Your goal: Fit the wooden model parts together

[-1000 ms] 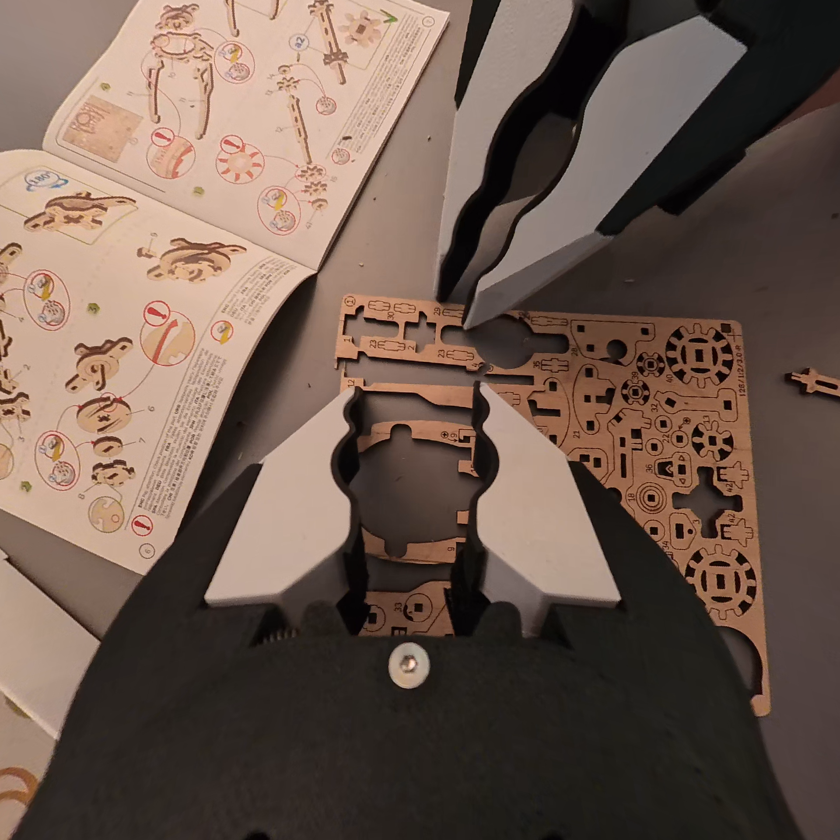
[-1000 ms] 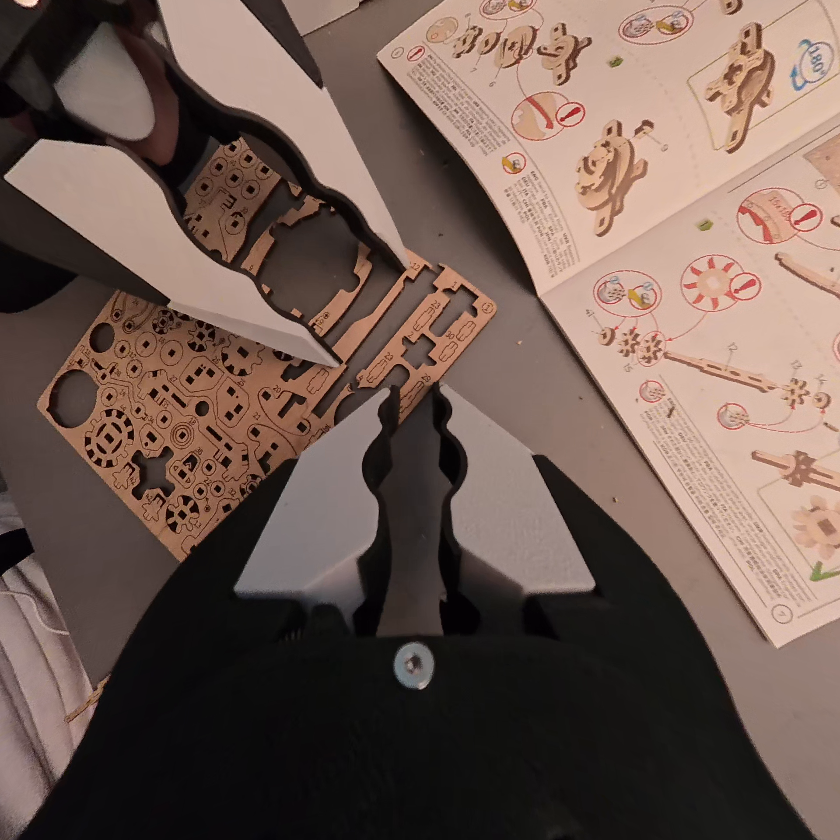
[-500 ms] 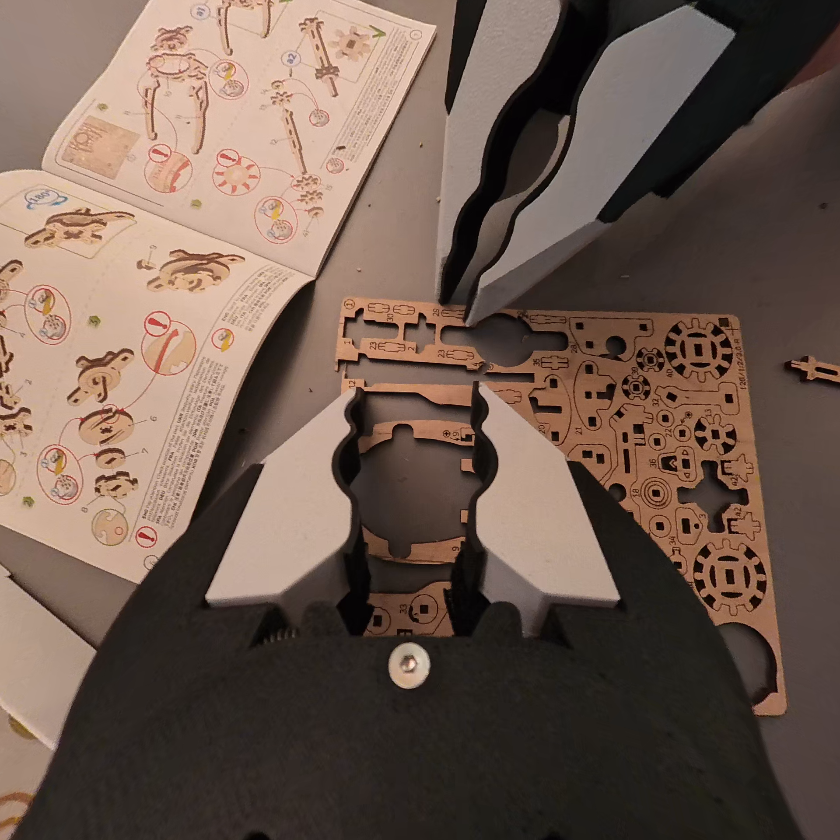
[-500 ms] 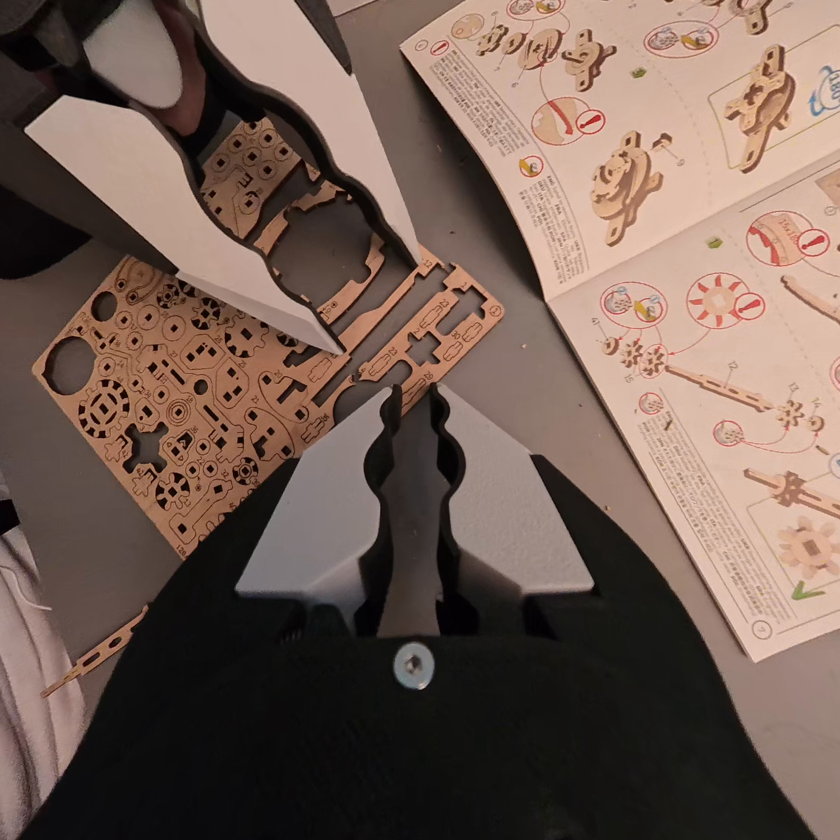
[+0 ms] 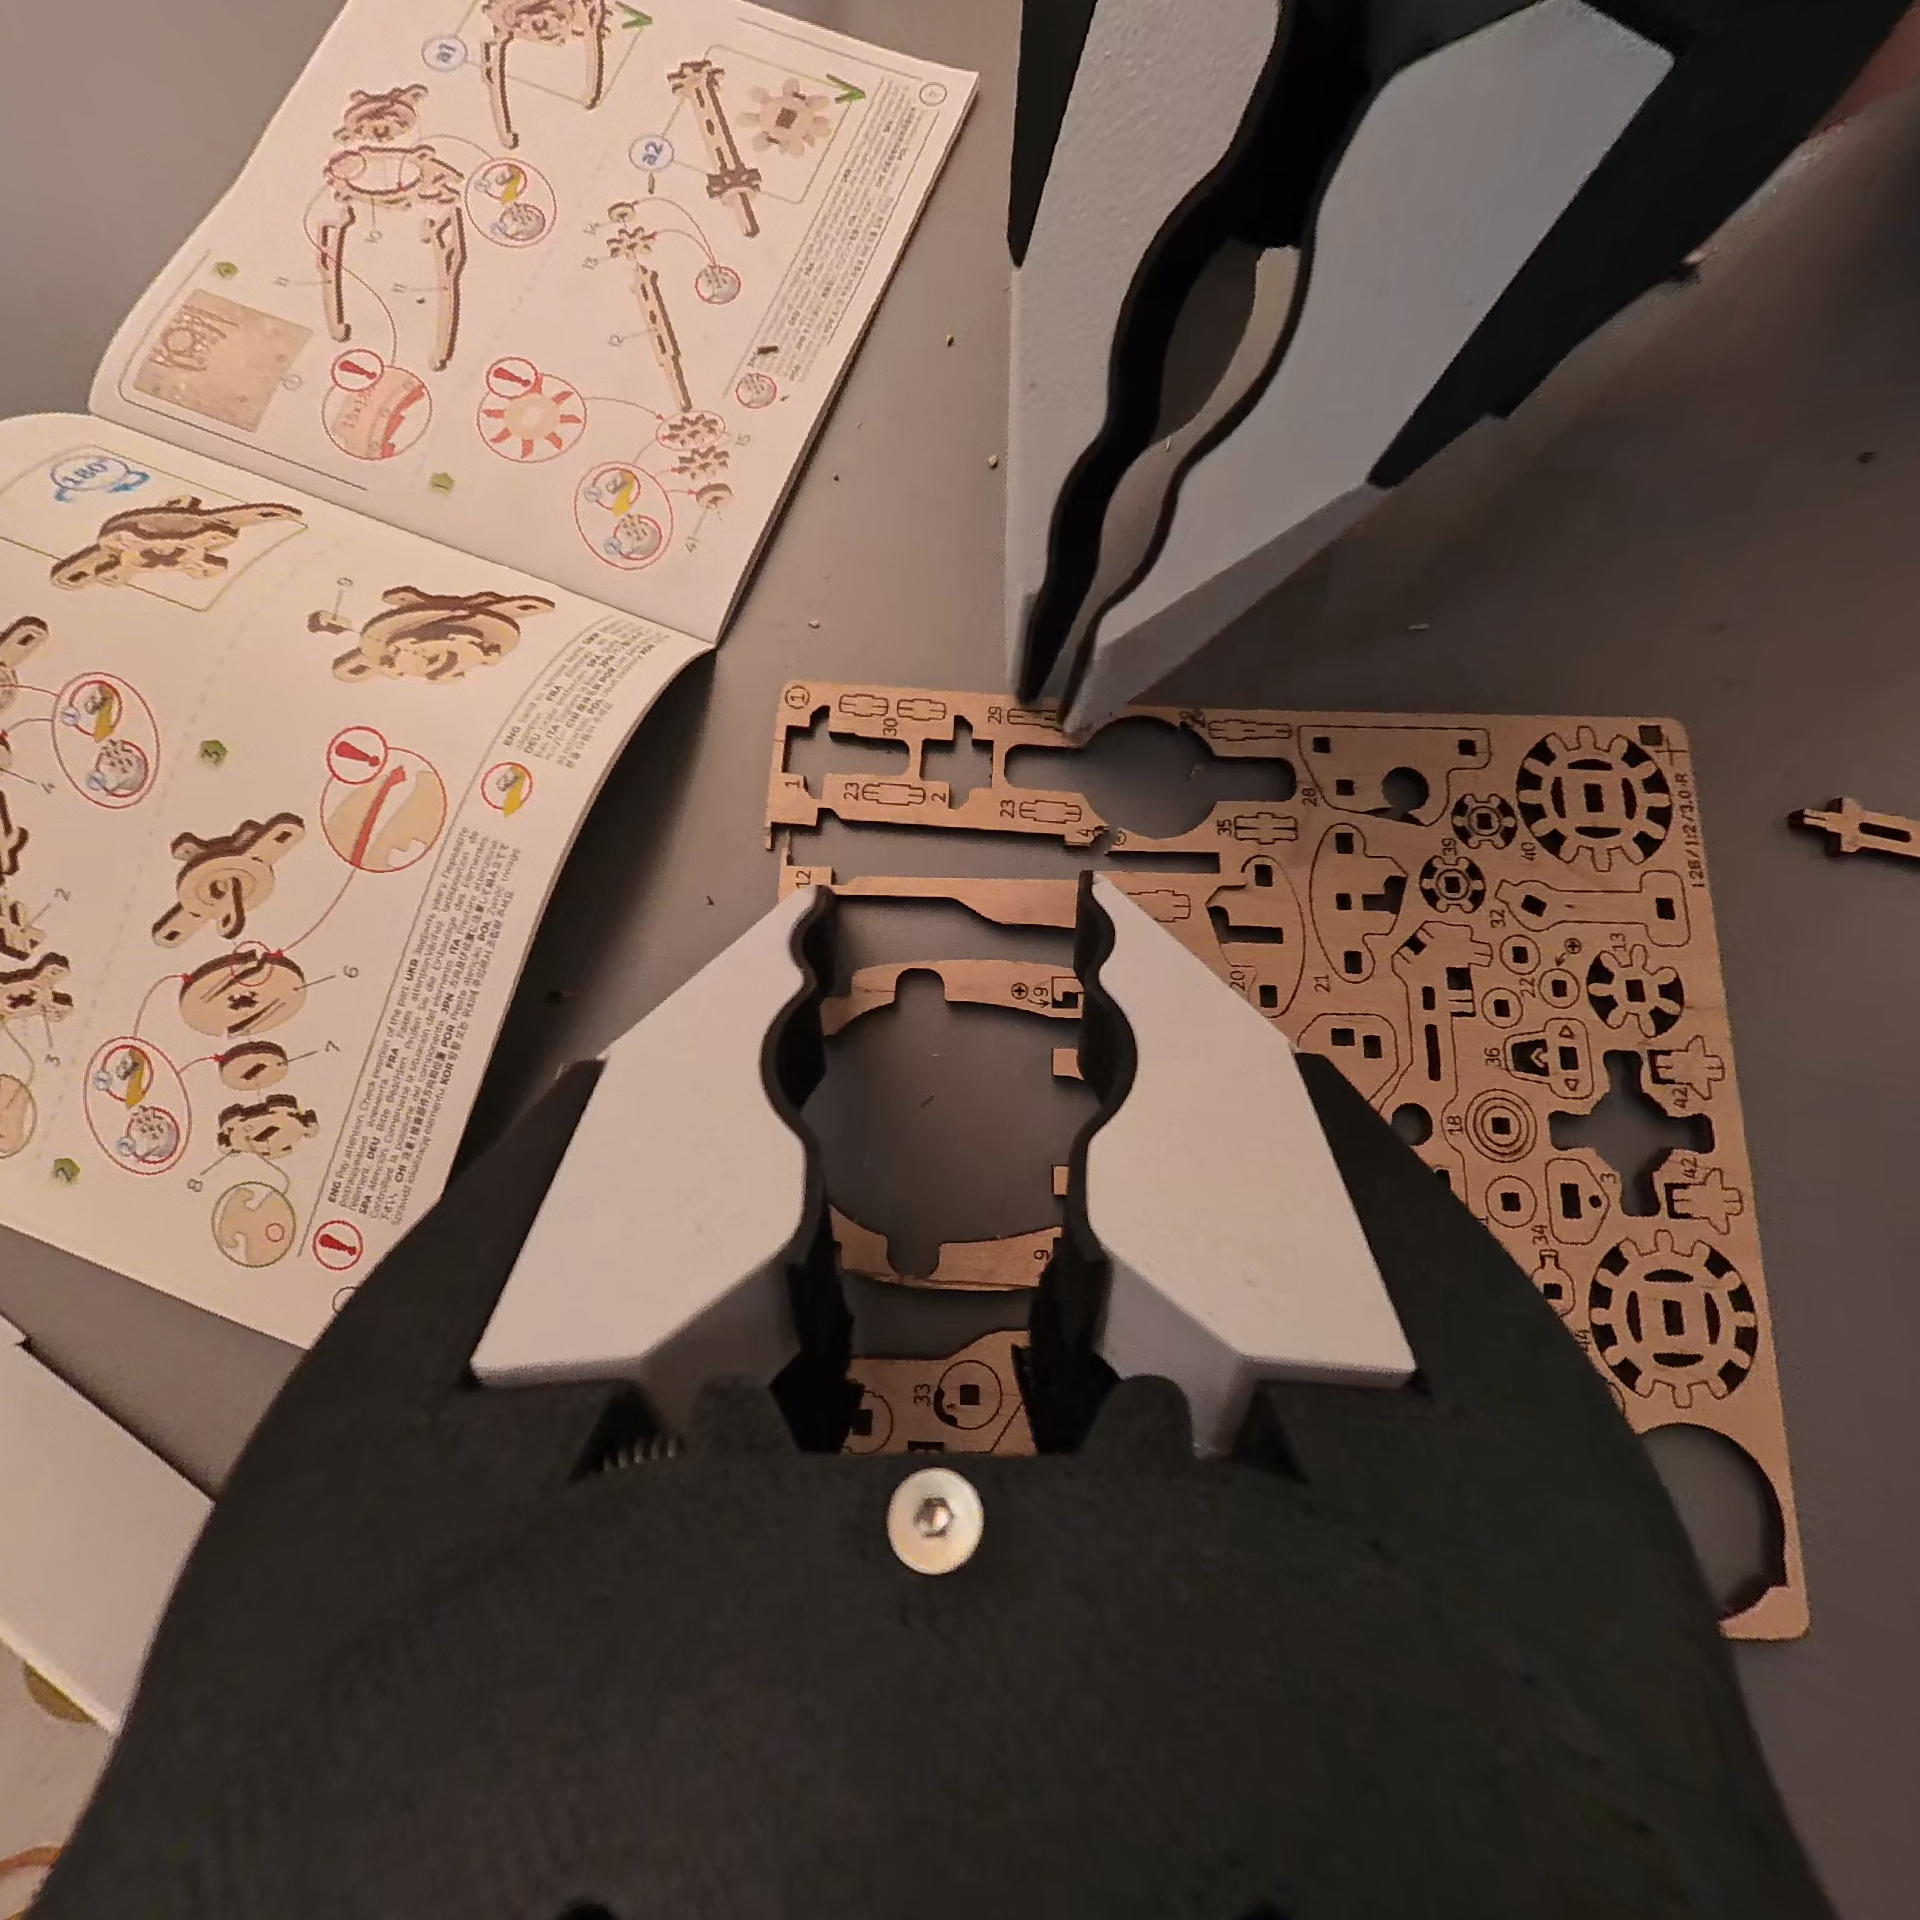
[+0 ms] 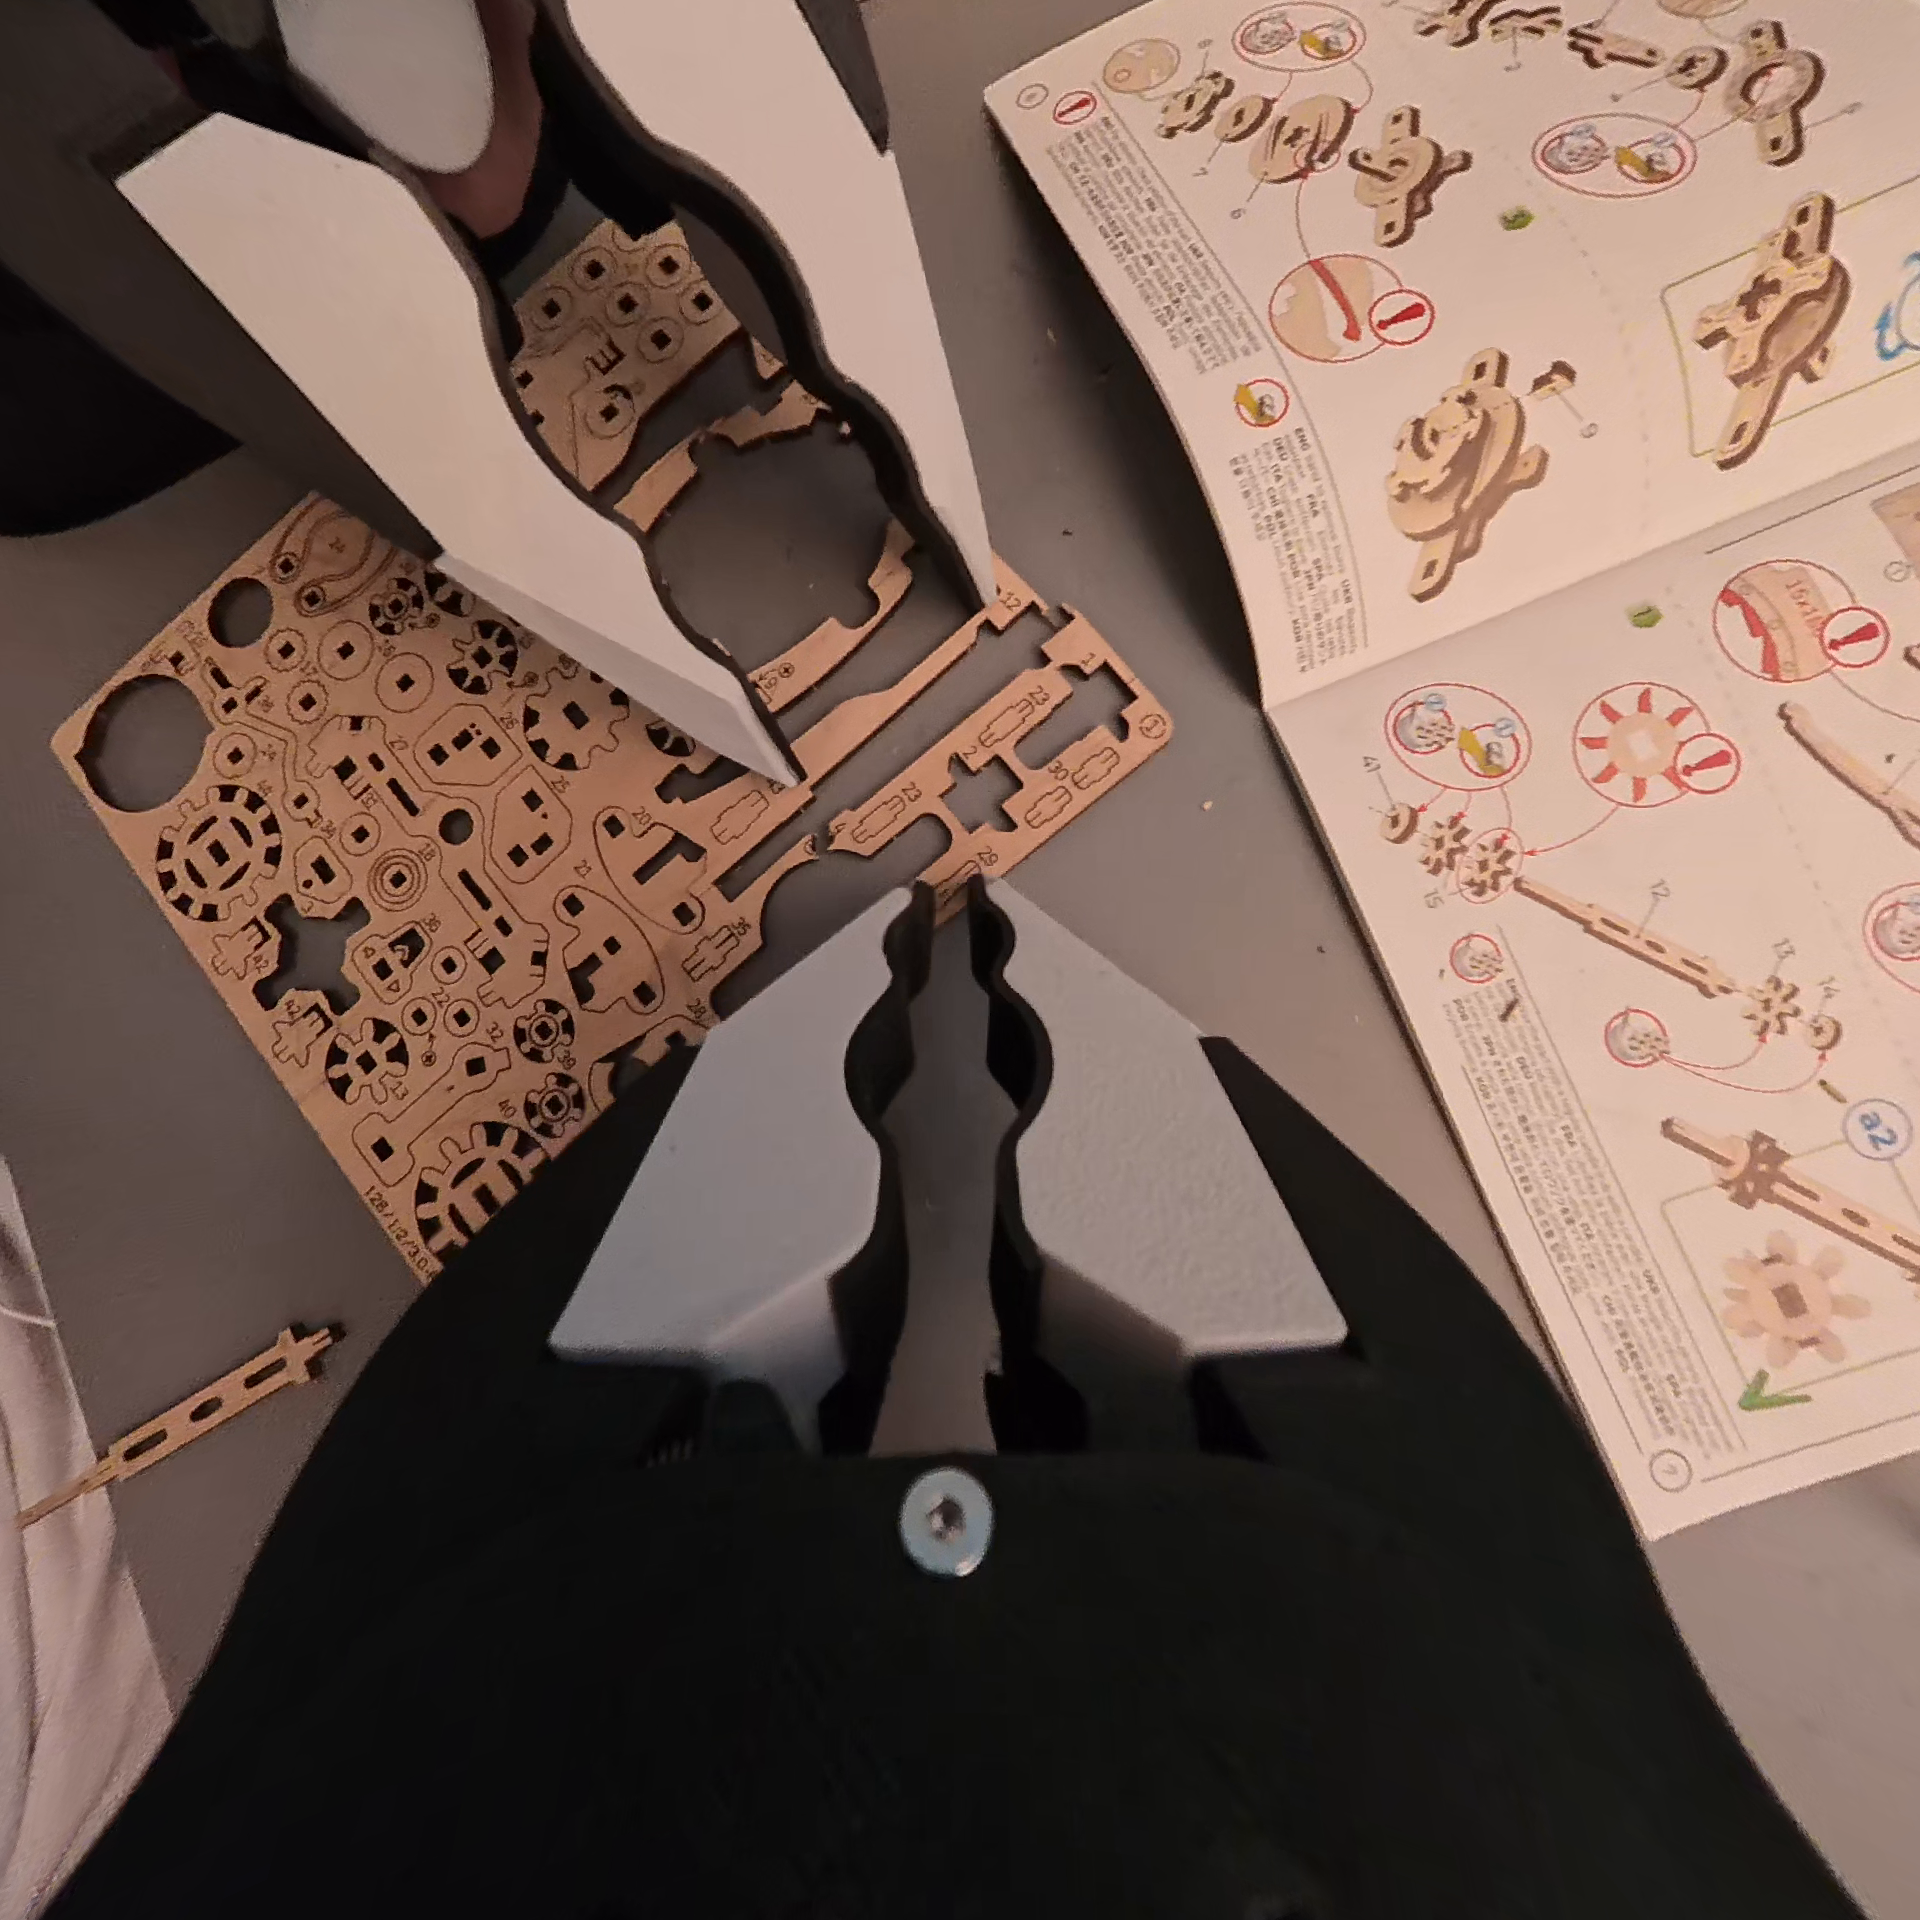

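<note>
both grippers' tips rest on the wooden sheet (image 5: 1351, 935).

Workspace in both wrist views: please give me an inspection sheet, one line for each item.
Surface: grey table, small crumbs.
Job's things: wooden parts sheet flat, several cut-outs empty; loose slotted strip apart from it.
Clutter: open instruction booklet beside the sheet.
Grippers: left gripper open above the sheet; right gripper narrowly open, tips at the sheet's edge.
Cables: nothing seen.
Surroundings: white cloth at the table edge.
</note>
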The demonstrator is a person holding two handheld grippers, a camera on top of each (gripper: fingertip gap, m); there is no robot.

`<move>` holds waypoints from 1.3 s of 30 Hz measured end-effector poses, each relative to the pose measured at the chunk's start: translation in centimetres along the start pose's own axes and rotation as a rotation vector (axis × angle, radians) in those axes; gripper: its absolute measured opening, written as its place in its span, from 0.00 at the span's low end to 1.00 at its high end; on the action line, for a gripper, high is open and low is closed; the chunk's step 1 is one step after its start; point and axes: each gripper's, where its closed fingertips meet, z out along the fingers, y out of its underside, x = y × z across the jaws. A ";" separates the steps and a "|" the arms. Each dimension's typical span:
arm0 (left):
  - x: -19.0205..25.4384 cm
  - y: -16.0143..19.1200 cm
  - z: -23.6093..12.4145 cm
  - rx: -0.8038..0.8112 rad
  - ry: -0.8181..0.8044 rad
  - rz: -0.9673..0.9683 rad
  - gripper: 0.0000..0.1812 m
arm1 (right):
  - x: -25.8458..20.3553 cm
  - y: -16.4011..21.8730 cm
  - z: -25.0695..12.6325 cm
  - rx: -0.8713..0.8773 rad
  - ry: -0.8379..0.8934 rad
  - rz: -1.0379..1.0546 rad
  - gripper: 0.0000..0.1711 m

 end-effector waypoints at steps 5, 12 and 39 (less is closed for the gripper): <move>0.0 0.0 0.0 0.001 0.004 0.007 0.23 | 0.2 -0.1 0.0 0.008 -0.003 0.001 0.03; 0.0 0.0 0.0 0.004 0.007 0.011 0.23 | 0.7 -0.3 0.1 0.032 -0.009 0.087 0.10; -0.5 0.1 -0.6 -0.007 -0.011 0.040 0.20 | 0.4 -1.9 -0.7 0.123 -0.024 0.035 0.17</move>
